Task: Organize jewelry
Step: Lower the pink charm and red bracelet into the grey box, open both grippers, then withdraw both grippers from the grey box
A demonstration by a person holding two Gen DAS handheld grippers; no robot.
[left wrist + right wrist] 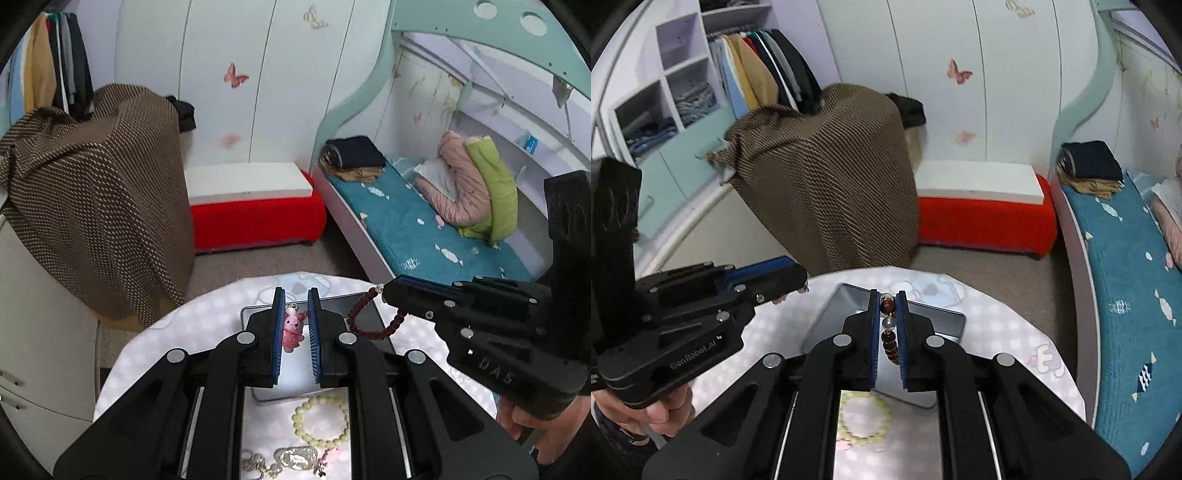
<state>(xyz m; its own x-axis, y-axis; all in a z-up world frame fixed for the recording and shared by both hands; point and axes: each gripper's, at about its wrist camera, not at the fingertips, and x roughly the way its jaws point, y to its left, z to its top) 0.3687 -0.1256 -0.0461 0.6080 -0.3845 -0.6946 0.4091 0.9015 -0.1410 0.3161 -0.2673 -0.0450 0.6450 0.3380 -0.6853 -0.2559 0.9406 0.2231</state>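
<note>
My left gripper (pixel 296 295) holds a small pink bunny charm (pixel 293 328) between its blue pads, above a grey metal tray (pixel 264 393) on the round table. My right gripper (pixel 888 295) is shut on a dark red bead bracelet (pixel 889 341), which hangs from it over the tray (pixel 942 317); in the left wrist view the bracelet (pixel 373 325) dangles from the right gripper (pixel 386 290). A pale yellow bead bracelet (pixel 319 421) and silver chain pieces (pixel 280 459) lie on the table near me.
The round table has a pale checked cloth (pixel 997 332). Beyond it stand a brown-draped object (pixel 831 177), a red stool with a white slab (pixel 986 218) and a bed with a teal cover (pixel 1126 277) on the right.
</note>
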